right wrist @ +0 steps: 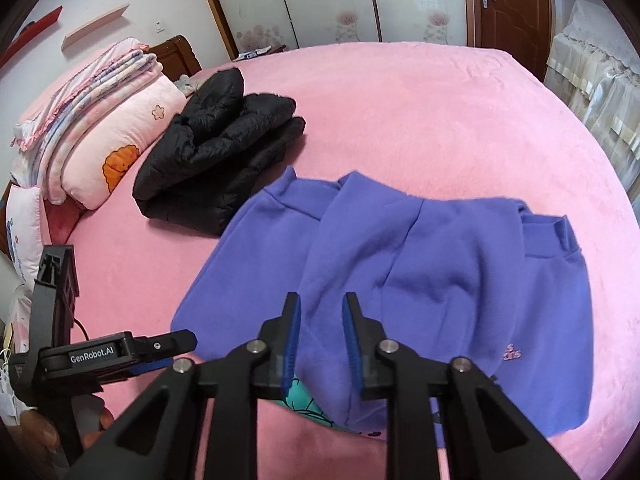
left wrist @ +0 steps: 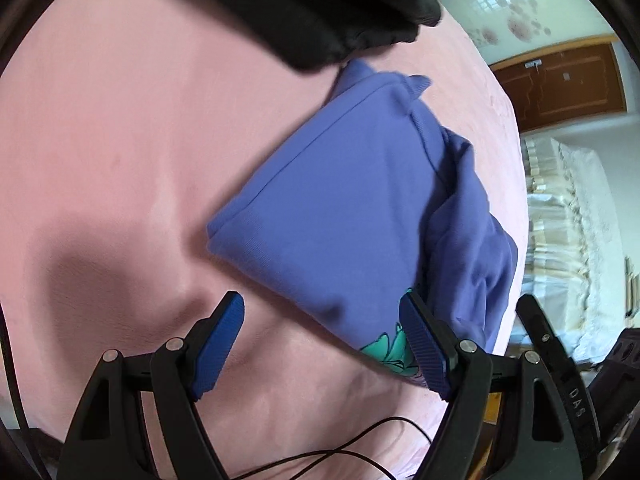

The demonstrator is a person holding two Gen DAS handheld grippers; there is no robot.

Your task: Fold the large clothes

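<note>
A purple sweatshirt lies folded on the pink bed, a teal print showing at its near edge. In the left wrist view the sweatshirt sits just ahead of my left gripper, which is open and empty, its right finger beside the near corner. My right gripper hovers over the sweatshirt's near edge, jaws partly open with a fold of purple cloth between them but not pinched. The left gripper's body shows at the lower left of the right wrist view.
A folded black puffer jacket lies beyond the sweatshirt and also shows in the left wrist view. Stacked pink quilts and pillows sit at the bed's head. A thin black cable crosses the near bed. A curtained cabinet stands right.
</note>
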